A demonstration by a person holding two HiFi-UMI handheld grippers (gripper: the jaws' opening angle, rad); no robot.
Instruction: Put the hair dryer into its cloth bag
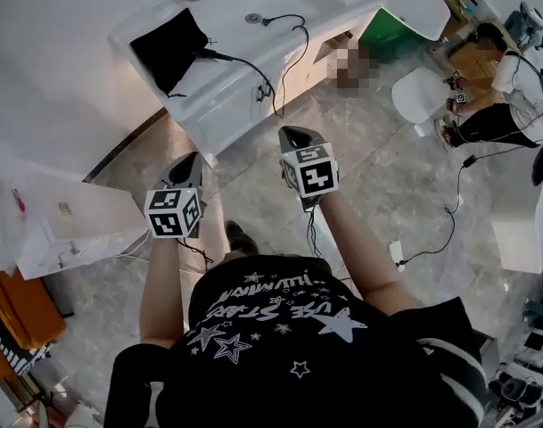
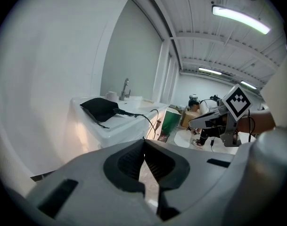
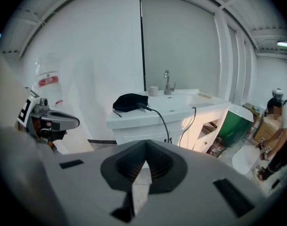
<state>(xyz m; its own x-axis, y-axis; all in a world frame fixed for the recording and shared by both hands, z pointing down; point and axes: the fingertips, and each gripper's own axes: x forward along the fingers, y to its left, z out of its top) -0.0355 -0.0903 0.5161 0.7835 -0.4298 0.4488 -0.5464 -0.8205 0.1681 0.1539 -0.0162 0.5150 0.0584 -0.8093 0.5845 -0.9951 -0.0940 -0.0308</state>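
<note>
Closest below the head camera is the person's black star-printed shirt (image 1: 280, 328), and beyond it both tools hang in the air with nothing in them. The left gripper (image 1: 192, 158) and the right gripper (image 1: 294, 135) each have their jaws pressed together. Ahead stands a white counter (image 1: 226, 96), well apart from both tips. The black cloth bag (image 1: 168, 47) lies at the counter's left end, ahead and to the left of the left gripper, which is the nearer of the two. The hair dryer's body does not show. A stiff black stub leaves the bag's right side, and the cord (image 1: 250, 64) runs on along the counter and loops over the front edge. So the dryer probably lies inside or under the bag, with its long axis along the counter and its cord end pointing right toward the basin (image 1: 253, 12).
</note>
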